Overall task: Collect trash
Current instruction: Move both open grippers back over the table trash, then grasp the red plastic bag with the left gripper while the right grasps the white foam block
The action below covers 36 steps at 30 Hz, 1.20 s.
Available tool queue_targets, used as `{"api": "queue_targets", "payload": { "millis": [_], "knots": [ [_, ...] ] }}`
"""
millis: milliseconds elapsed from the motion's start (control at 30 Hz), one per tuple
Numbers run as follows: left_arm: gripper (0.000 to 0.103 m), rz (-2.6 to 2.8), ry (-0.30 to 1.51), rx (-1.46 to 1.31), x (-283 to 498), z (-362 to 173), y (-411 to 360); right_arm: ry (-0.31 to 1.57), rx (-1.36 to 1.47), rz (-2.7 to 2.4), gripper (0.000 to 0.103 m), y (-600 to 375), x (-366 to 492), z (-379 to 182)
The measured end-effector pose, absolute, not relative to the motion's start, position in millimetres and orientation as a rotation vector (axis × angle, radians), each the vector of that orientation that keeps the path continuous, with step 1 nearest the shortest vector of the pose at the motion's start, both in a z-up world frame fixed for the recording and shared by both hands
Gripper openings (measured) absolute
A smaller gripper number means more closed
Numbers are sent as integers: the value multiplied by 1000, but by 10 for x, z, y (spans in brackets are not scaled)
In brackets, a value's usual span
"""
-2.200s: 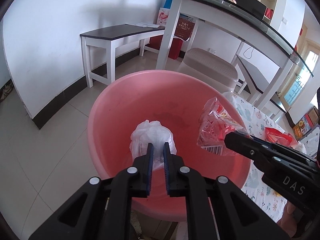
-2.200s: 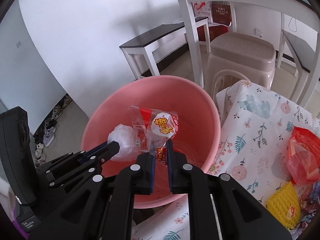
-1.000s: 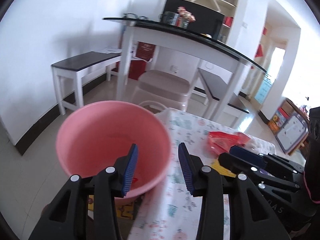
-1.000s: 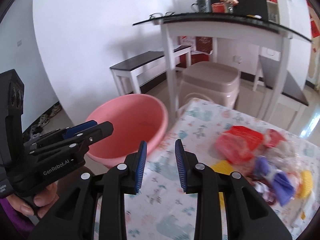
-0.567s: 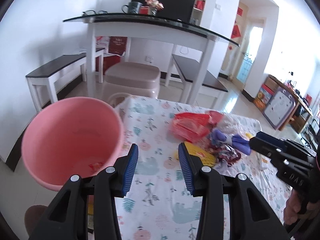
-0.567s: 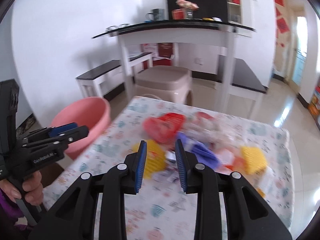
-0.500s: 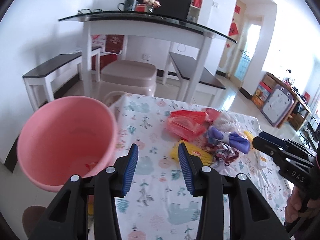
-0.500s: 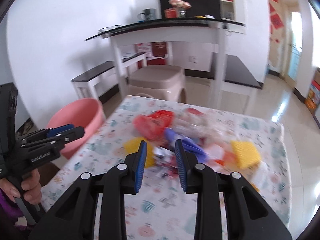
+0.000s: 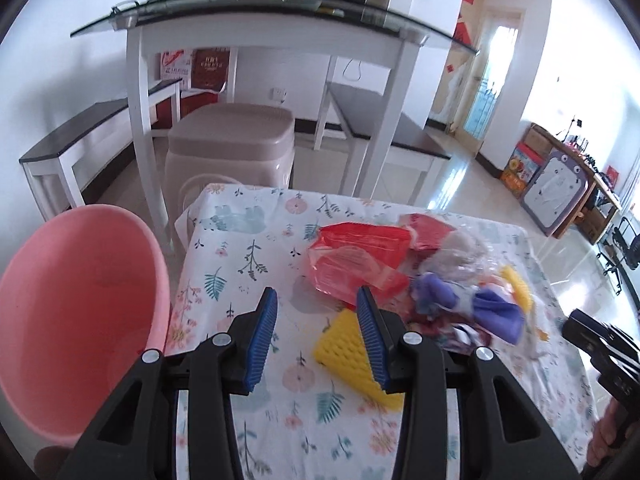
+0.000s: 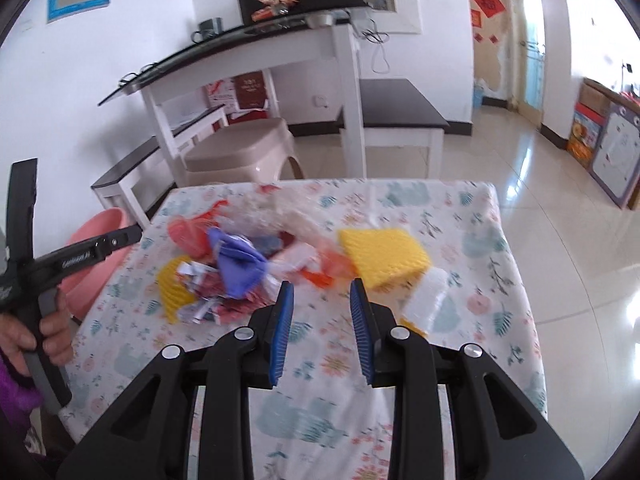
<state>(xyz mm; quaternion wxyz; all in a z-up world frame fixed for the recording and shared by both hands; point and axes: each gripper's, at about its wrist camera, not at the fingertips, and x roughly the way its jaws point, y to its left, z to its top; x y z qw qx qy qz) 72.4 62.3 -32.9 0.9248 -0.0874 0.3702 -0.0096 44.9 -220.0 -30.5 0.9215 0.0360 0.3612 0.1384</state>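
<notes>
Step in hand: approach to the next pick-up. Both grippers are empty and aimed down at the litter on the table (image 9: 248,424), which is covered with a flowered cloth.

Left gripper (image 9: 316,308): jaws stand wide, nothing between them. In the left wrist view a yellow wrapper (image 9: 344,348) lies just beyond the right-hand finger, partly hidden by it, and a red bag (image 9: 356,256) lies farther off.

Right gripper (image 10: 322,298): jaws parted to a moderate gap, nothing between them. In the right wrist view a second yellow wrapper (image 10: 382,256) and a white packet (image 10: 426,296) lie just beyond its tips, to the right.

Location of the trash: 1 loose pile at the middle of the table, holding the red bag, a purple wrapper (image 10: 240,264), clear plastic and small scraps. The pink basin (image 9: 76,320) stands off the table's left edge, beside the left gripper.

Next move, as judged:
1. Bring each gripper down over 1 piece, the nearest yellow wrapper for each.
2. Set the fingers to straddle an edge or raised fold, since flat wrappers give little to pinch.
3. Close, lift clear, then carry to the basin.

The right wrist view is blurred, so small items cannot be identified.
</notes>
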Motion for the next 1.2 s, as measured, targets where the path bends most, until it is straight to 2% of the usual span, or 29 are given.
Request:
{"api": "queue_targets", "payload": {
  "millis": [300, 367, 433, 533, 1000, 1067, 1100, 1200],
  "knots": [
    [38, -13, 838, -161, 1227, -654, 607, 791, 120, 237, 30, -2427, 531, -432],
    [32, -14, 852, -172, 1309, -706, 617, 809, 140, 230, 30, -2476, 551, -460],
    [16, -17, 858, -181, 1356, -722, 617, 822, 157, 222, 30, -2514, 563, -477],
    [2, -24, 861, -193, 1389, -741, 627, 840, 173, 200, 30, -2586, 575, -522],
    [0, 4, 726, -205, 913, -327, 697, 929, 246, 129, 30, -2691, 706, -742],
    [0, 0, 715, -221, 823, -260, 718, 941, 253, 126, 34, -2649, 764, -758],
    [0, -1, 711, -224, 778, -236, 724, 942, 250, 120, 40, -2641, 787, -764],
    [0, -6, 697, -235, 677, -153, 738, 952, 241, 82, 41, -2605, 859, -793]
  ]
}}
